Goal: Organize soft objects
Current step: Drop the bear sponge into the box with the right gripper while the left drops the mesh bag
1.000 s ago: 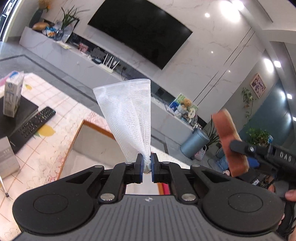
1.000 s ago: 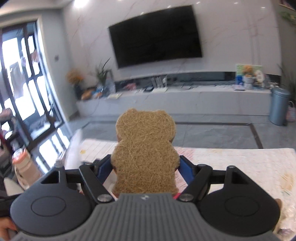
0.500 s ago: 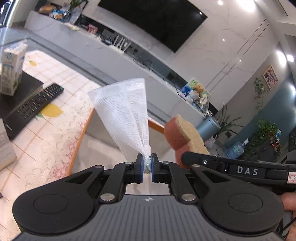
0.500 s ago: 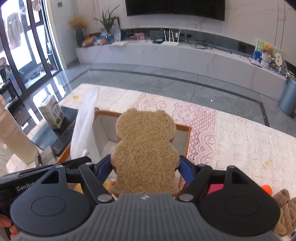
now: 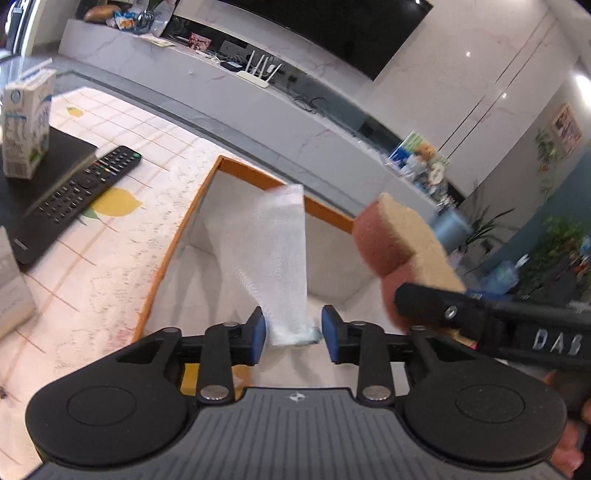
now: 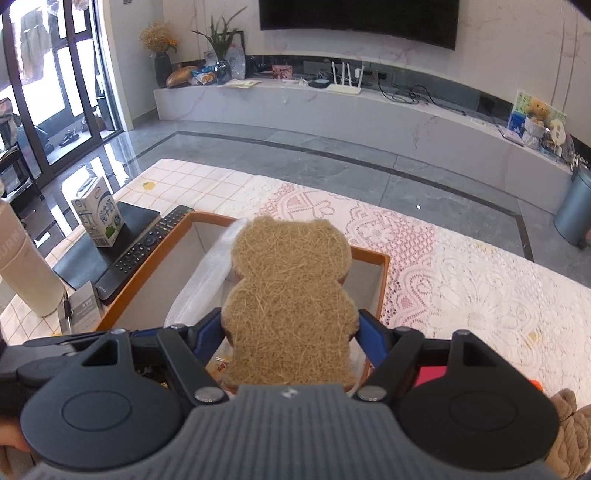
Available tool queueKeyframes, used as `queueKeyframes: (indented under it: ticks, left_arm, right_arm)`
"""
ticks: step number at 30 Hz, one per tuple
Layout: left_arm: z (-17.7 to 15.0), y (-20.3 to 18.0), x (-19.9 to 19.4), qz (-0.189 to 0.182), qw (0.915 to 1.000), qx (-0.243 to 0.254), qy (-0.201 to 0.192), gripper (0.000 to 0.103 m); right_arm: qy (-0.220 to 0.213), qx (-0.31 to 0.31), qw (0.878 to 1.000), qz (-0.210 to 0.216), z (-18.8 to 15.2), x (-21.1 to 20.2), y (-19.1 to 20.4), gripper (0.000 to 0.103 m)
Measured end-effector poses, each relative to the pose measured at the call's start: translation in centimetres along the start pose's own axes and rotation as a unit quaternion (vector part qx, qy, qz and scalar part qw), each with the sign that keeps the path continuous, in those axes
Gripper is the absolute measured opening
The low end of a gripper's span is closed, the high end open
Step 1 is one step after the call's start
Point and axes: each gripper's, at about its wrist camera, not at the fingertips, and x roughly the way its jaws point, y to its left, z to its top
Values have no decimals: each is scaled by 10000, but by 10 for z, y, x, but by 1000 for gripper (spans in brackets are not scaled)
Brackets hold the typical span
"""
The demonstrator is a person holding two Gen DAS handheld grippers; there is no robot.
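Mesh cloth (image 5: 275,258) inside box rim (image 5: 177,236)

Both wrist cameras are looking forward and down from close above the orange-rimmed box (image 5: 192,214) (image 6: 384,280). Both are also taking in the remote (image 5: 81,184) (image 6: 147,247) and the TV wall beyond.

A home living room: beyond the jaws, a wall-mounted television (image 6: 358,18) above a long marble media console (image 6: 332,107), remote control (image 5: 79,184) left.
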Motion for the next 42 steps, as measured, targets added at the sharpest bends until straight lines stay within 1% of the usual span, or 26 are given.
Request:
queueKeyframes:
  ticks: [2,5,6,8,12,14,16,17,18,21,23,26,28,30,33,35,37,39,42]
  left_arm:
    - [1,1,-2,-39,9999,-136,2,49]
    - [1,-1,-4,-37,9999,-100,-32,59]
    - [1,-3,-4,-1,10000,-48,-5,60]
    - [1,-8,-4,126,9999,106,31,64]
    - [0,-21,-14,370,9983,421,-173,72]
    - [1,-28,-23,615,9960,570,-296,84]
    - [4,-34,-34,912,9918,752,-490,85]
    - [6,-35,-40,1003,9904,764,-566,86]
    - [8,-35,-47,1025,9901,725,-626,86]
    - [15,-33,-64,849,9915,671,-727,88]
    - [17,-33,-70,912,9907,733,-695,88]
    - [16,-34,-73,1071,9860,1043,-742,88]
    - [14,-31,-73,1150,9841,1165,-693,88]
    - [15,-26,-75,1078,9848,1177,-678,88]
    - [20,-14,-77,1057,9881,889,-682,88]
    - [21,-5,-77,981,9905,706,-649,88]
    - [22,2,-75,988,9916,603,-572,88]
    - [22,5,-71,951,9923,617,-489,88]
    - [20,9,-68,901,9930,638,-416,88]
  right_arm:
    - [-3,-32,10000,-7,0,-2,1,74]
    - [-24,-53,10000,-36,0,-5,0,74]
    - [-29,-54,10000,-54,0,-6,-2,74]
    - [-30,-37,9999,-102,0,-7,-4,74]
    - [-44,99,9999,-106,0,-12,-12,74]
    - [-54,133,9998,-135,-1,-13,-15,74]
    - [-57,165,9997,-191,-3,-16,-15,74]
    - [-54,177,9997,-187,-4,-18,-15,74]
    - [-53,165,9997,-151,-5,-19,-15,74]
    - [-89,160,9998,-62,-4,-22,-11,74]
    - [-114,128,9998,-34,-1,-21,-6,74]
    - [-76,81,9999,25,4,-12,4,74]
    - [-7,57,10000,53,6,-4,13,74]
    - [84,29,9999,84,7,6,22,74]
    - [217,24,9997,78,8,24,34,74]
    - [391,87,9992,58,10,40,39,74]
    - [647,146,9978,41,10,58,43,74]
    - [825,88,9965,-96,8,75,48,74]
    - [1001,-307,9939,-334,4,96,59,74]
